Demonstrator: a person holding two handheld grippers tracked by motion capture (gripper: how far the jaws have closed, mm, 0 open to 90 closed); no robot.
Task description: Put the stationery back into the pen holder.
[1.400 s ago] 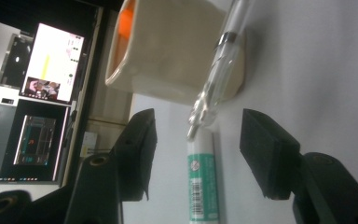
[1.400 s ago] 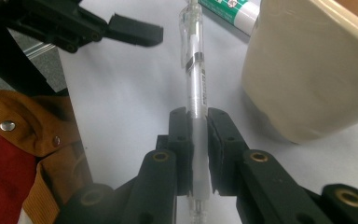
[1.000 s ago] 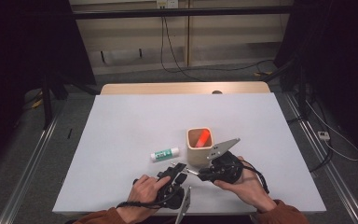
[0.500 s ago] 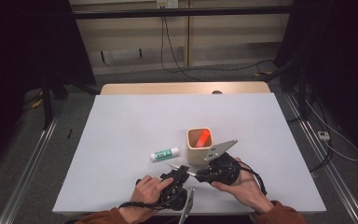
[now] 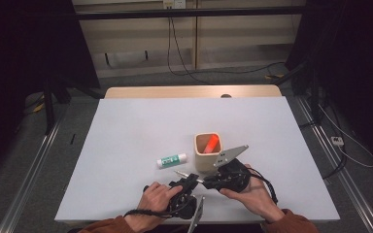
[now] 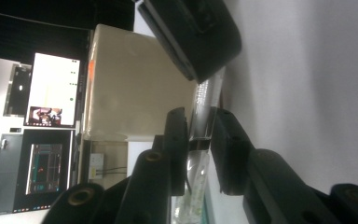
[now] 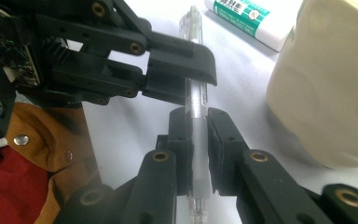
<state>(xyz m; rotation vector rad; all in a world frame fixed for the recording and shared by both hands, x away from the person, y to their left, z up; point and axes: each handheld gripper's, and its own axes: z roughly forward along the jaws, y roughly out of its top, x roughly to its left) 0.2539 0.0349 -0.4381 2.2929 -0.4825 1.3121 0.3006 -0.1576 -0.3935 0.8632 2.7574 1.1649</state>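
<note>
A clear plastic pen lies just above the white table, held at both ends. My right gripper is shut on its near part. My left gripper is shut on the same pen a little farther along. In the high view the two grippers meet near the table's front edge, the left gripper beside the right gripper, with the pen's tip sticking out toward the left. A beige square cup stands just behind them with an orange-red item inside.
A white tube with a green label lies left of the cup. The cup's wall is close to the right gripper's right side. The white table stretches wide behind the cup. A person's hands and brown sleeves come in from below.
The right gripper has edged a little left toward the left gripper. The cup and the tube have not moved.
</note>
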